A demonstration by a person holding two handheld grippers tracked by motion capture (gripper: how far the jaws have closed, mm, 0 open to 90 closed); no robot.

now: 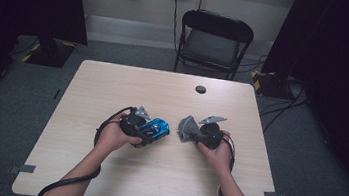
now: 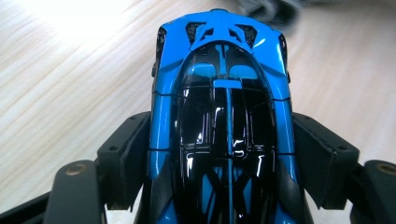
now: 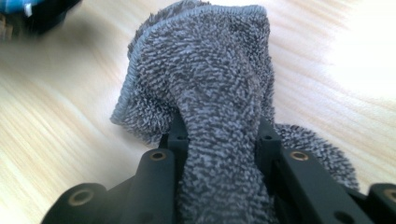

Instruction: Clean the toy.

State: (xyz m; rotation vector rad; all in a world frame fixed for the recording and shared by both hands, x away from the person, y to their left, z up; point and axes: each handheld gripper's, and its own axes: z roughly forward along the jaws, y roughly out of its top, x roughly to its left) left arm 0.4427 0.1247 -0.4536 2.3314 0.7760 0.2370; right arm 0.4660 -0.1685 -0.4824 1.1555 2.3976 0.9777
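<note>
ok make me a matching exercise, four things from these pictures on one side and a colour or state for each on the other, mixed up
Things:
1. car
2. cloth
3. chair
4. table

Colour or state:
A. light wood, both hands working over it
B. grey and fluffy, pinched in the right gripper
C. black, standing beyond the table
D. blue and black, clamped in the left gripper

Pairs: 1-D, 2-B, 3-C, 4-A

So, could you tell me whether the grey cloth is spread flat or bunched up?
Bunched: the grey cloth stands crumpled, pinched in the right gripper.
</note>
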